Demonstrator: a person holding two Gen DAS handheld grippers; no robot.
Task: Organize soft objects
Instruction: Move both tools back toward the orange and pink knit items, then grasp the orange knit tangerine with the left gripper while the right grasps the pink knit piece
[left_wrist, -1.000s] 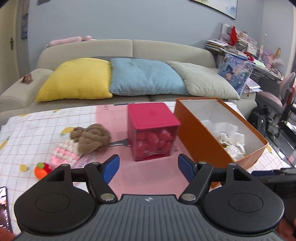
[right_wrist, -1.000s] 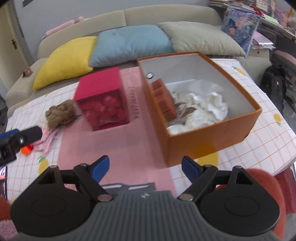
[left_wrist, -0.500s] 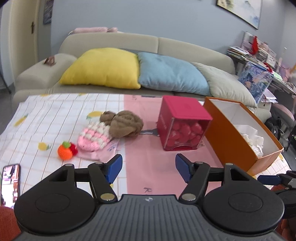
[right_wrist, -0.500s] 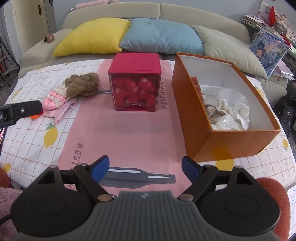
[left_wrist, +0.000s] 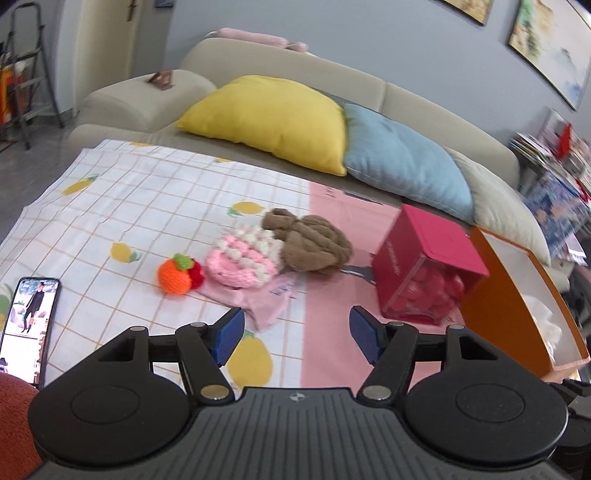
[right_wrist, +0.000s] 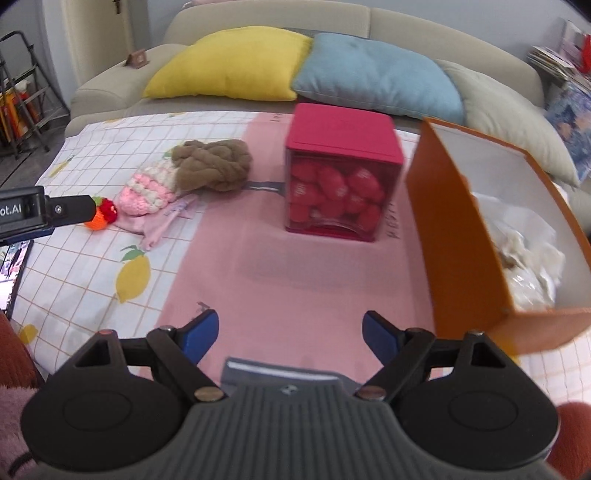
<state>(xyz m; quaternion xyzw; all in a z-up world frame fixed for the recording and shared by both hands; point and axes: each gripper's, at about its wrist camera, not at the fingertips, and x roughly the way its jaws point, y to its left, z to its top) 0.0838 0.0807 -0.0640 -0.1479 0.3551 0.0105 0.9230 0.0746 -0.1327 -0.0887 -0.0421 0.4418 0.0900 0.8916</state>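
A brown knotted soft bundle (left_wrist: 314, 243) lies on the table next to a pink-and-white knitted piece (left_wrist: 240, 260), a pink cloth (left_wrist: 258, 299) and an orange knitted fruit (left_wrist: 177, 275). They also show in the right wrist view: the bundle (right_wrist: 214, 164), the knitted piece (right_wrist: 149, 188) and the fruit (right_wrist: 99, 218). My left gripper (left_wrist: 295, 338) is open and empty, a little short of the pink cloth. My right gripper (right_wrist: 290, 336) is open and empty over the pink mat. The orange box (right_wrist: 458, 236) holds white soft things (right_wrist: 532, 254).
A red-lidded clear cube (right_wrist: 340, 173) full of red pieces stands between the soft pile and the orange box. A phone (left_wrist: 27, 325) lies at the table's left edge. A sofa with yellow (left_wrist: 273, 122), blue and grey cushions runs behind the table.
My left gripper has swung left, from facing the red cube to facing the soft pile. My right gripper has turned left, away from the orange box. Both stay open.
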